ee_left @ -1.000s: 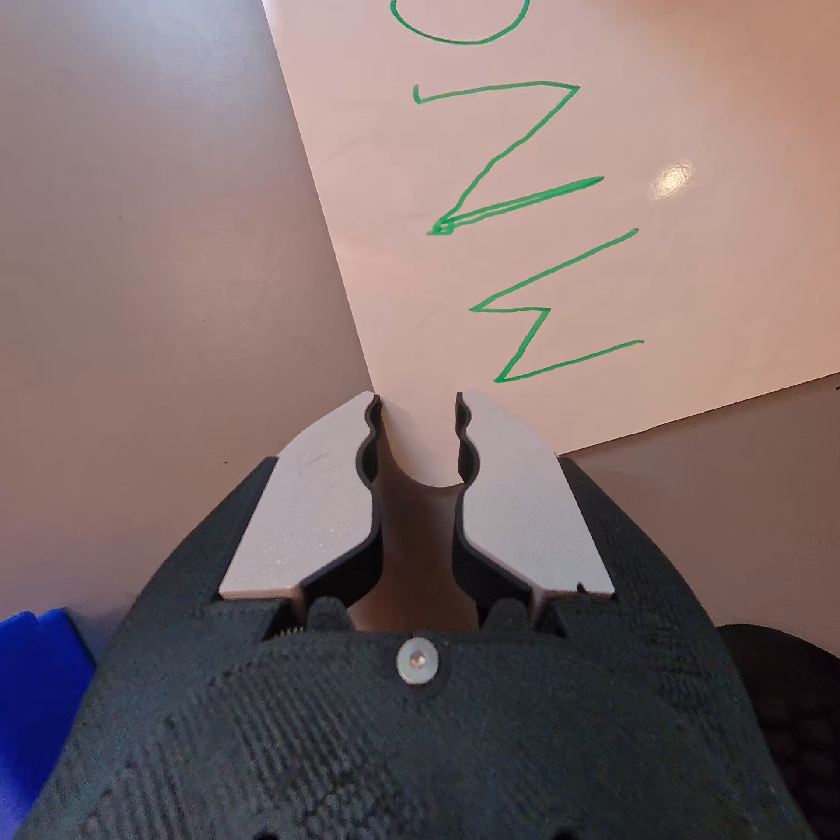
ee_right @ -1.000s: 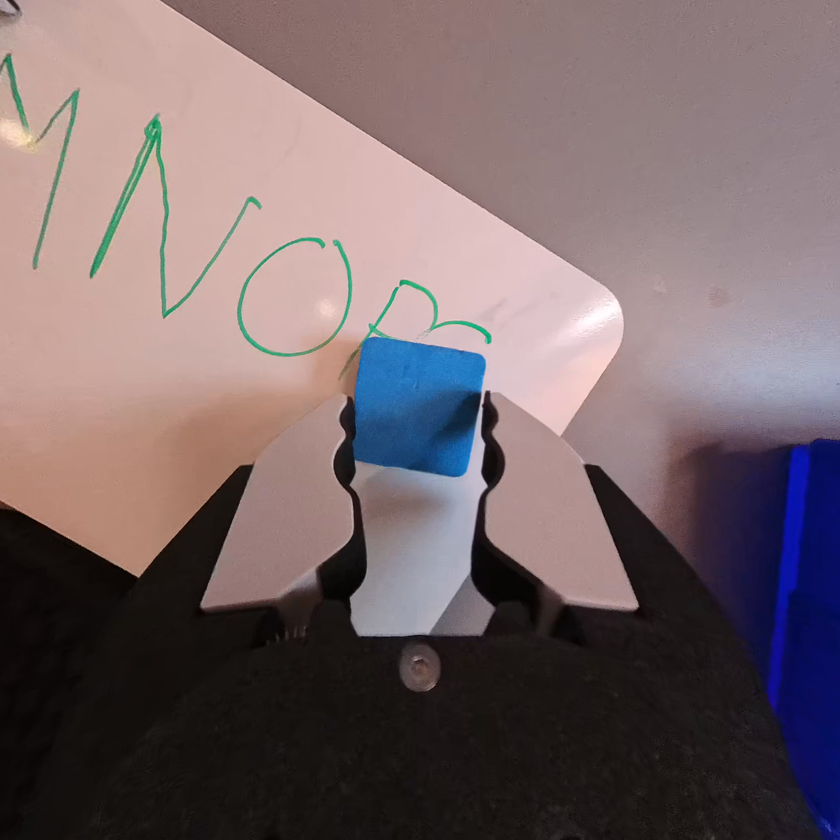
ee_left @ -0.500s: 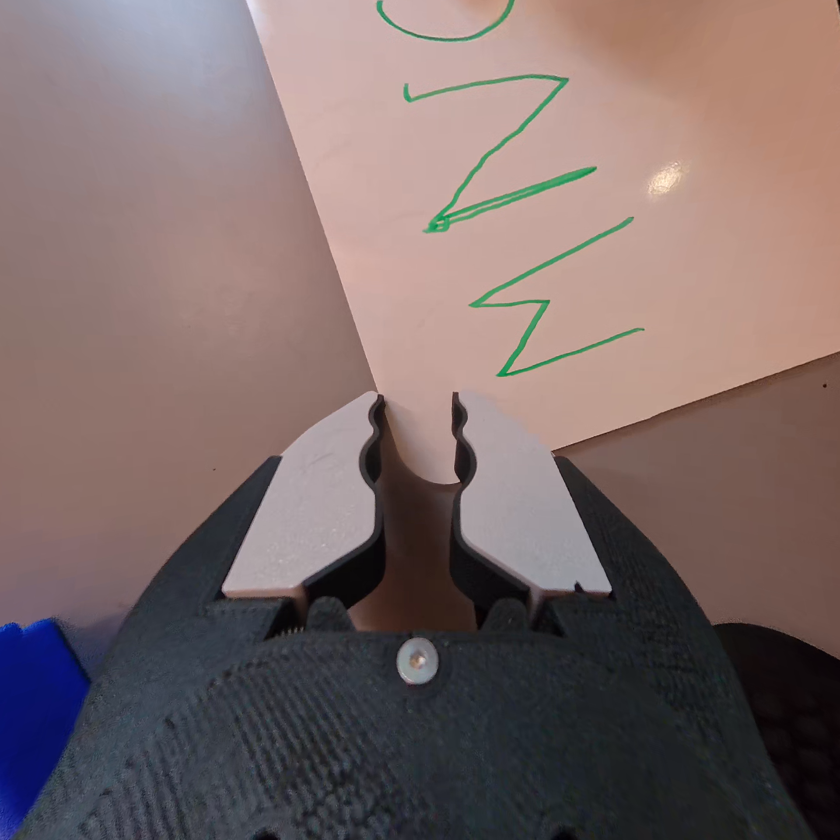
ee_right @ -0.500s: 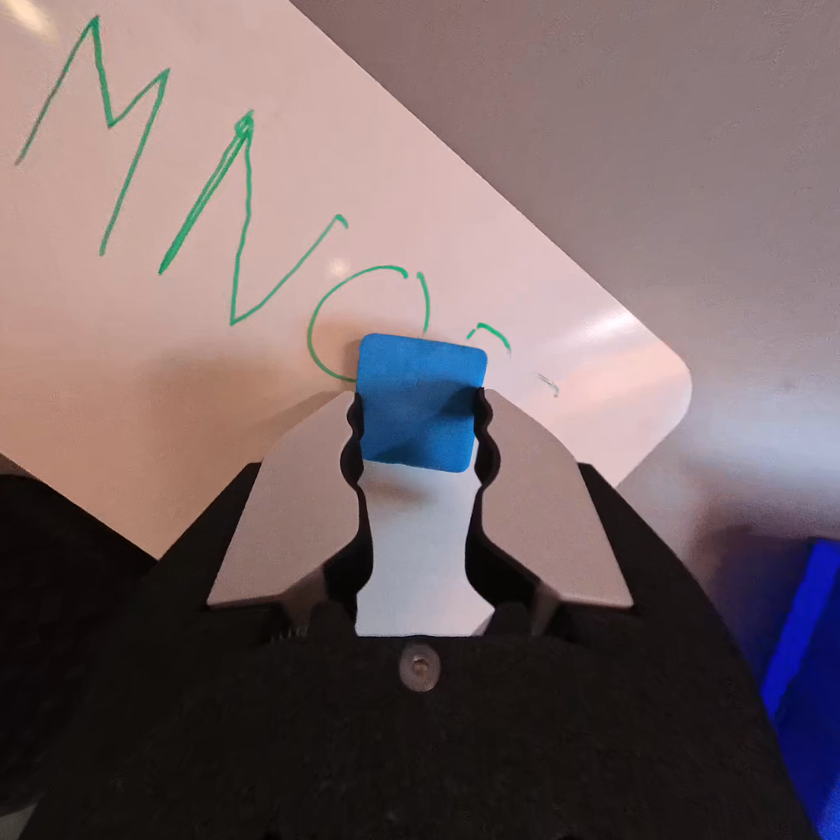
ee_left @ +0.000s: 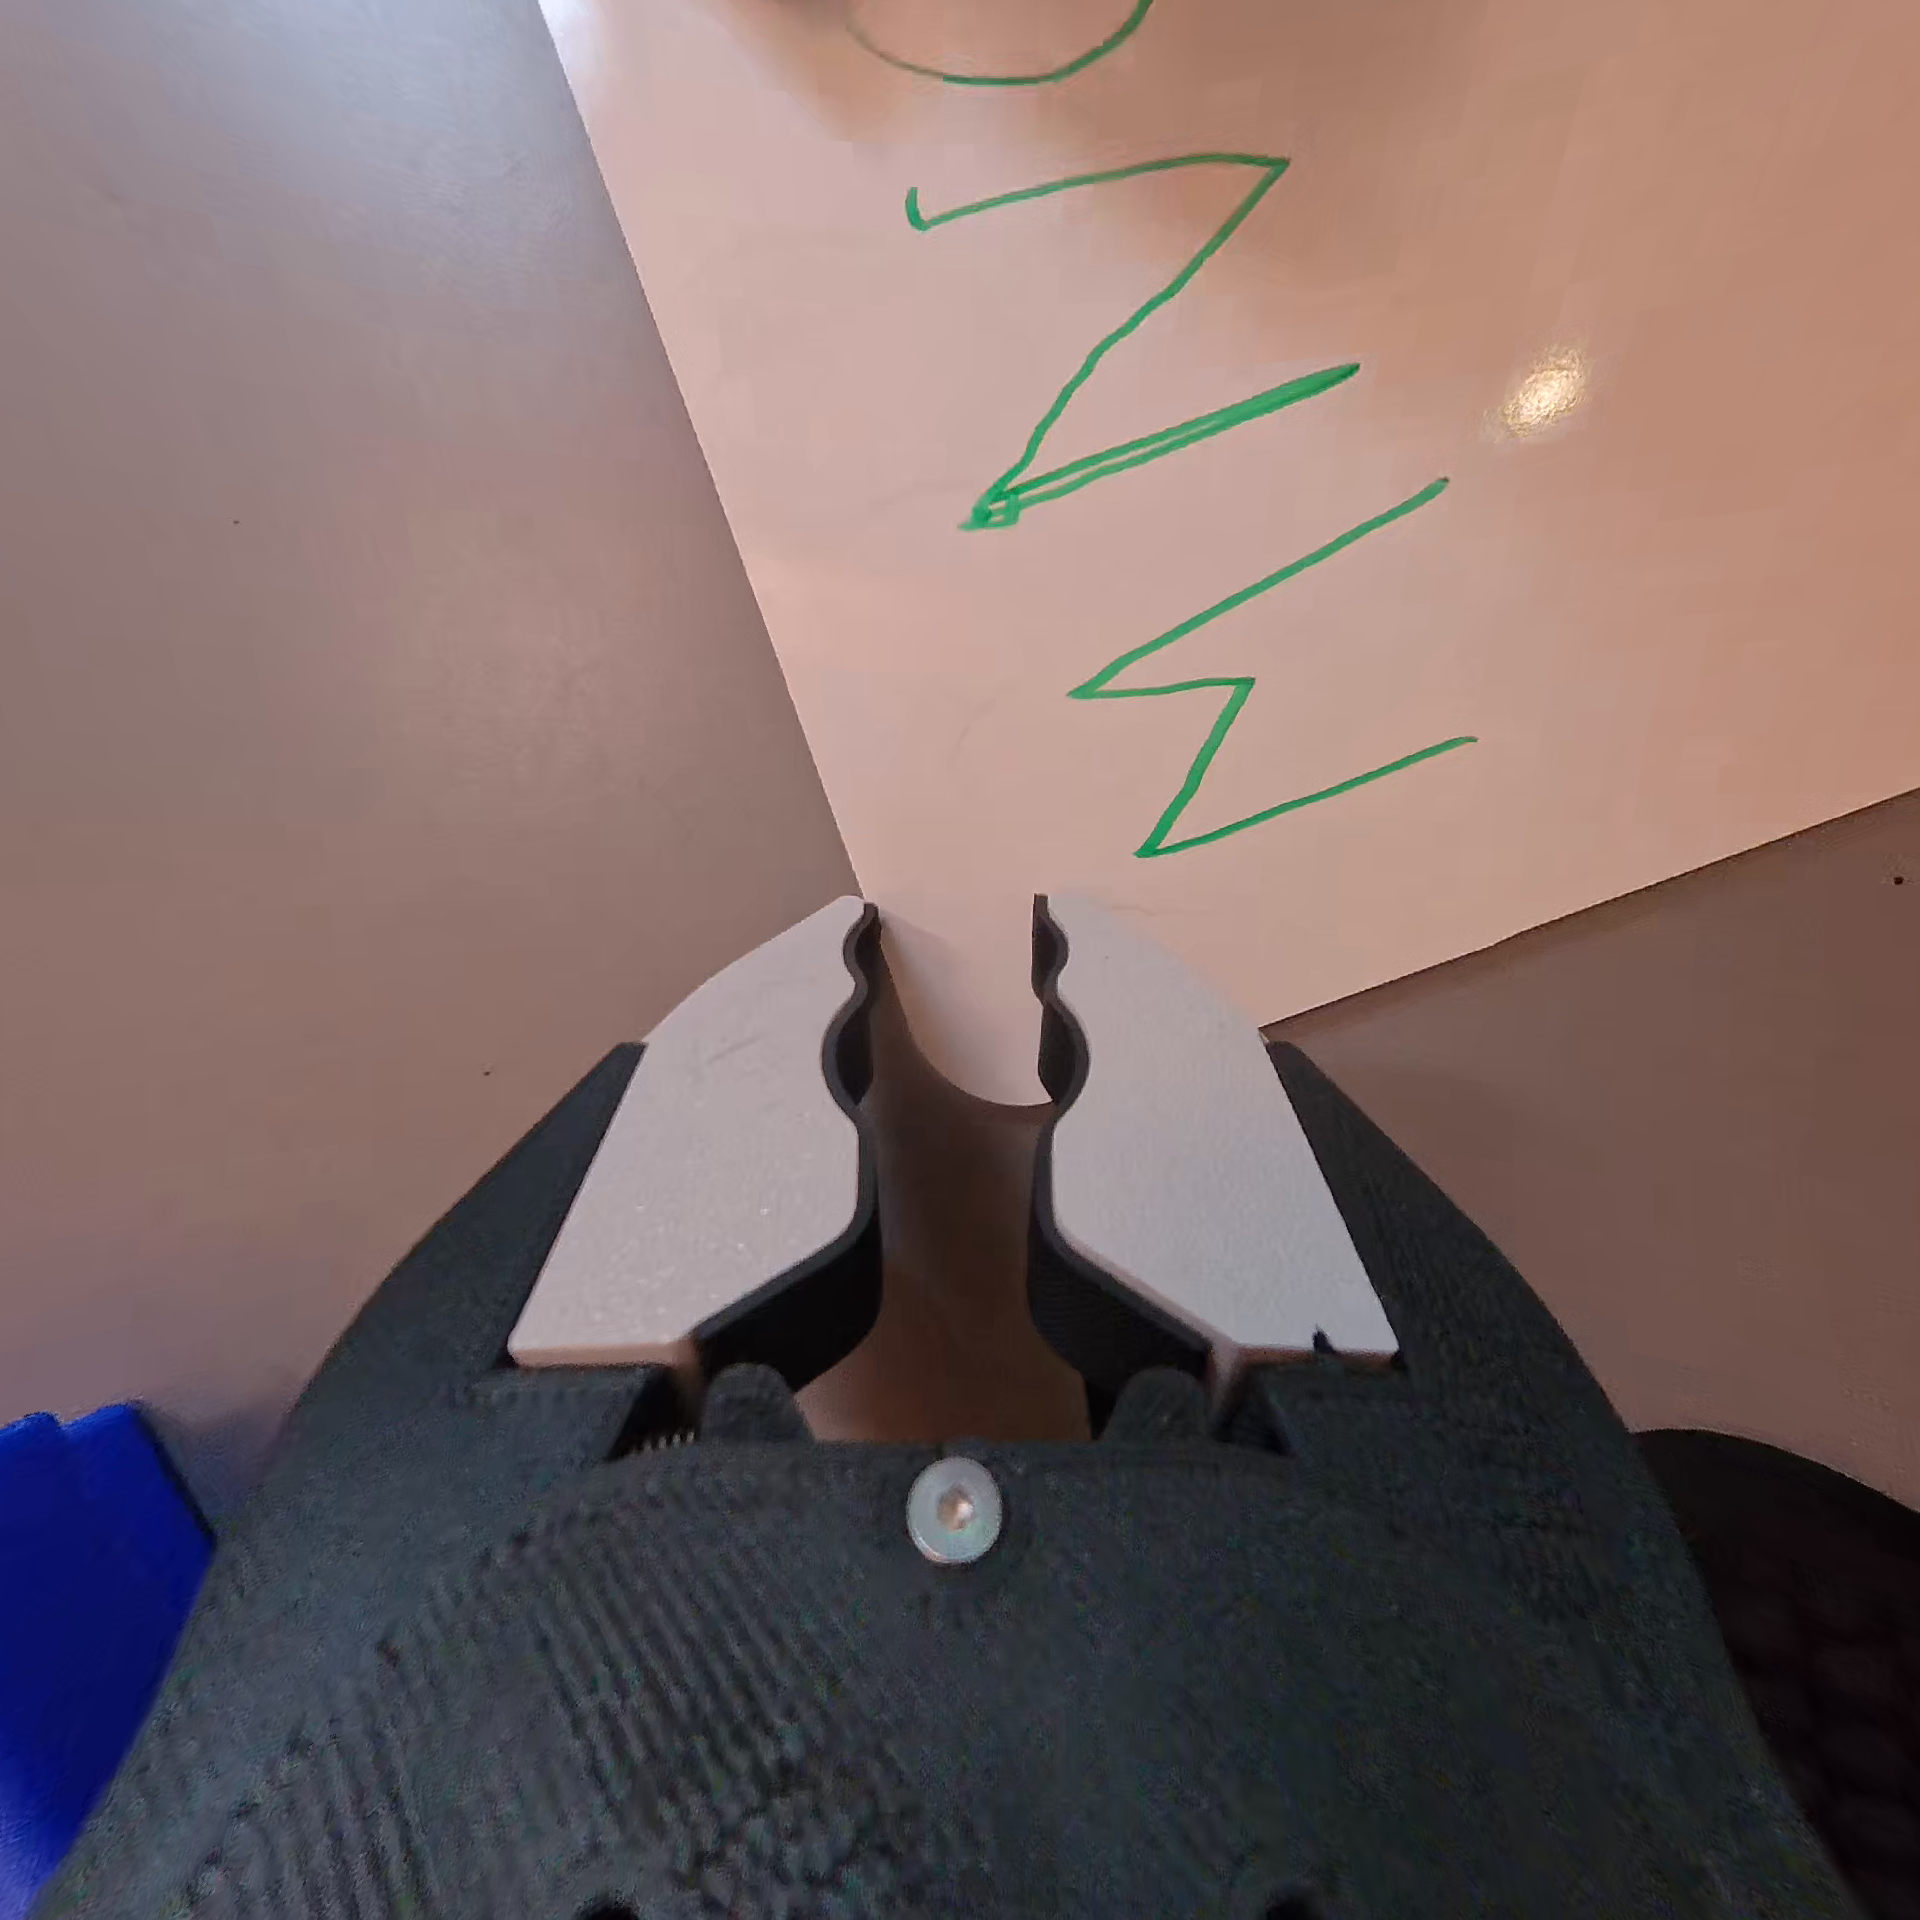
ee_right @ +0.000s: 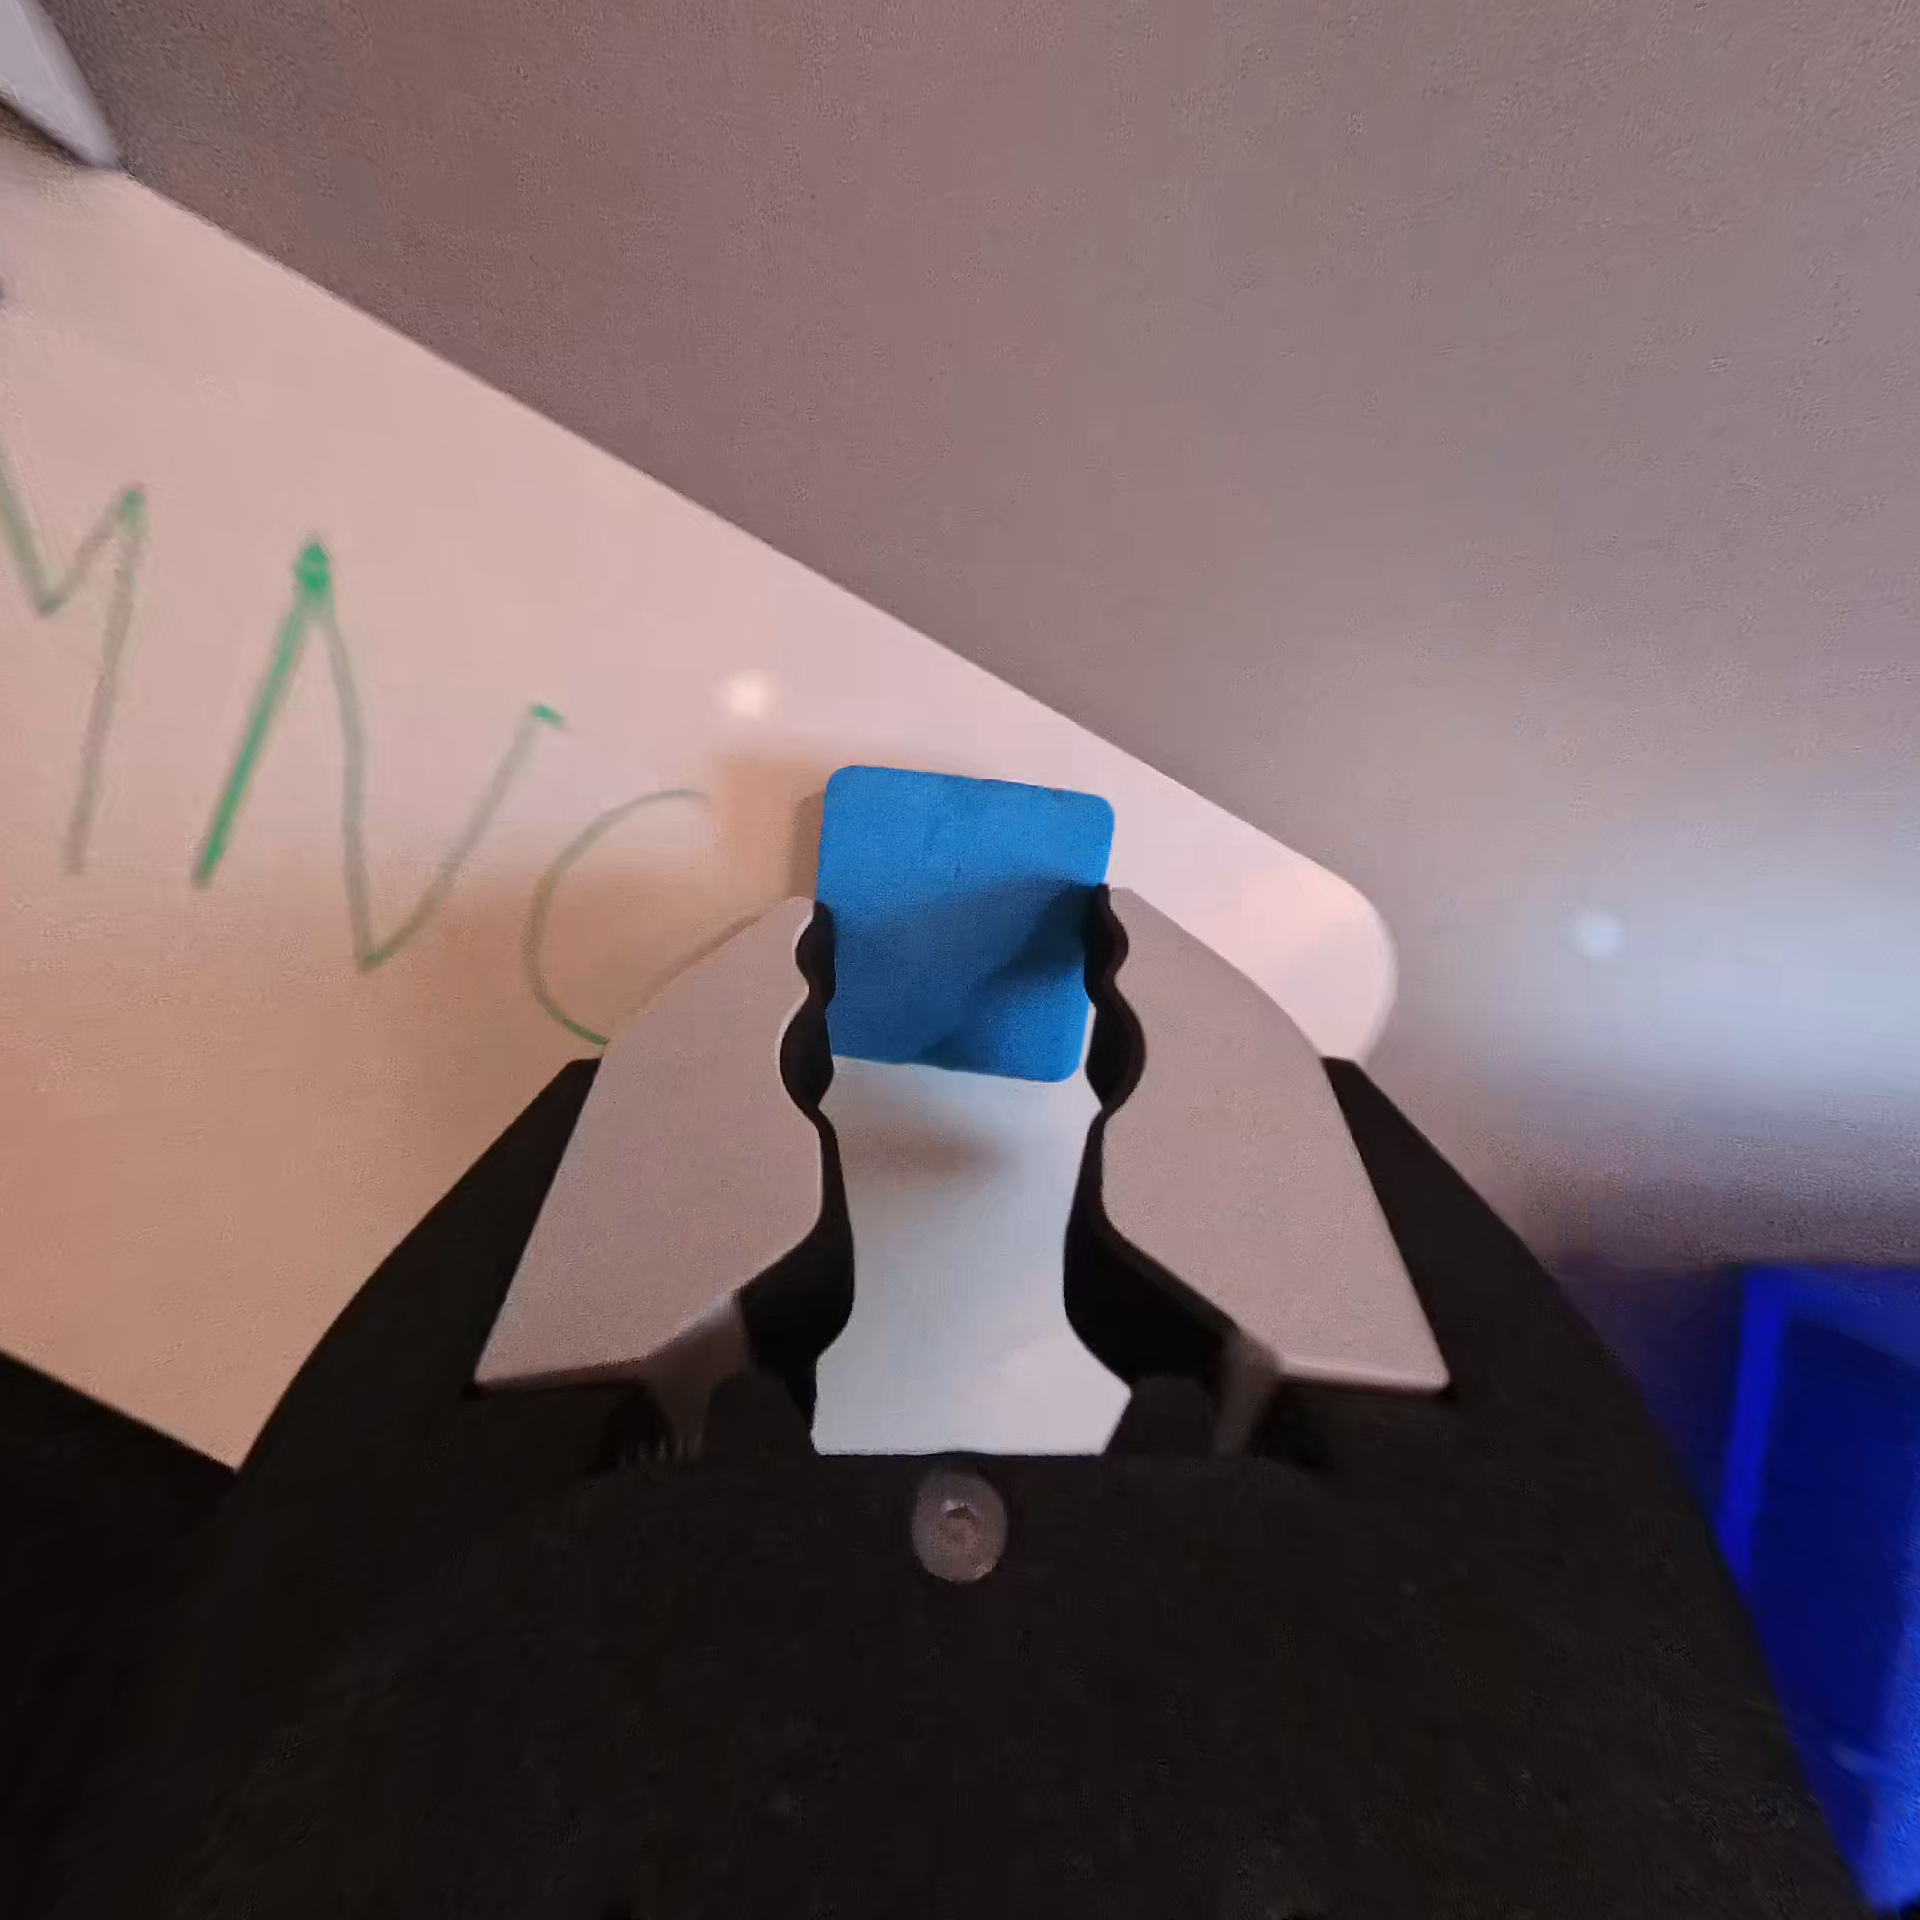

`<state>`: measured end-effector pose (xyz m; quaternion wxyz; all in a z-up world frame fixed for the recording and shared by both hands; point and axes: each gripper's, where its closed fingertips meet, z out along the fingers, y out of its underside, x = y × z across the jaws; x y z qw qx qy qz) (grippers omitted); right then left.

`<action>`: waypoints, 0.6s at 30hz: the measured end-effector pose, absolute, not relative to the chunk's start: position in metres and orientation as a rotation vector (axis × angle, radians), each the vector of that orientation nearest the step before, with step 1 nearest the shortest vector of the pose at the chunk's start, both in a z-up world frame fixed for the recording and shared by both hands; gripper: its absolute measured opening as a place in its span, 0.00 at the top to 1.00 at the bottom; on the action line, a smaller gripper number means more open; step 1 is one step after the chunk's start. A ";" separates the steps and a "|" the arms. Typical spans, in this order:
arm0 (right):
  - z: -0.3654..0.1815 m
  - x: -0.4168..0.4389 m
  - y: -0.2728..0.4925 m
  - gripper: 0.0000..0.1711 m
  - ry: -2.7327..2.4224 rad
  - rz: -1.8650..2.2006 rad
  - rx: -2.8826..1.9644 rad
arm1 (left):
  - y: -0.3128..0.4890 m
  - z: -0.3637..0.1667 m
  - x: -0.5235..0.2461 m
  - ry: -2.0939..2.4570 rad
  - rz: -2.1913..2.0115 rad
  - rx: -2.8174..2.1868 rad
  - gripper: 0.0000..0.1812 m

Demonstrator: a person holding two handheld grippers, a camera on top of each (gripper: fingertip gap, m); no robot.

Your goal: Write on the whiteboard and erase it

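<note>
Right tool (ee_right: 956, 925) clenched on square blue foam eraser (ee_right: 961, 920), pressed to glossy whiteboard (ee_right: 312, 1039) near rounded 3 o'clock corner. Left tool (ee_left: 954, 914) released, empty, above rounded whiteboard corner on matte bench (ee_left: 312, 623). Green marker strokes (ee_left: 1226, 665) toward 12 o'clock.

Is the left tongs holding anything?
No: the left tongs is open with only the whiteboard corner showing between its fingers.

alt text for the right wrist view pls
The right gripper grips a blue eraser against a white whiteboard lying on a grey table. Green marker strokes remain to the eraser's left, blurred; the board's rounded corner beyond it looks clean. Something blue sits at the lower right.
</note>
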<state>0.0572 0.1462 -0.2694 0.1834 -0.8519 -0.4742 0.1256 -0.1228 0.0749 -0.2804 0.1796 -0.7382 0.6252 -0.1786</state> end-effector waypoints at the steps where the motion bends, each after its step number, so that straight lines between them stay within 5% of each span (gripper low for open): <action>1: -0.269 0.038 0.124 0.72 -1.440 0.386 -2.362 | 0.075 -0.280 -0.123 1.767 -0.504 -2.087 0.84; 4: -0.269 0.032 0.068 0.72 -1.624 0.366 -2.301 | 0.074 -0.280 -0.122 1.766 -0.506 -2.086 0.84; 9: -0.269 0.052 0.126 0.72 -1.369 0.346 -2.389 | 0.073 -0.280 -0.122 1.771 -0.493 -2.085 0.85; 14: -0.269 -0.003 0.051 0.72 -1.668 0.449 -2.230 | 0.071 -0.280 -0.120 1.771 -0.518 -2.073 0.85; 18: -0.269 0.028 0.120 0.72 -1.380 0.390 -2.384 | 0.071 -0.280 -0.120 1.776 -0.498 -2.071 0.85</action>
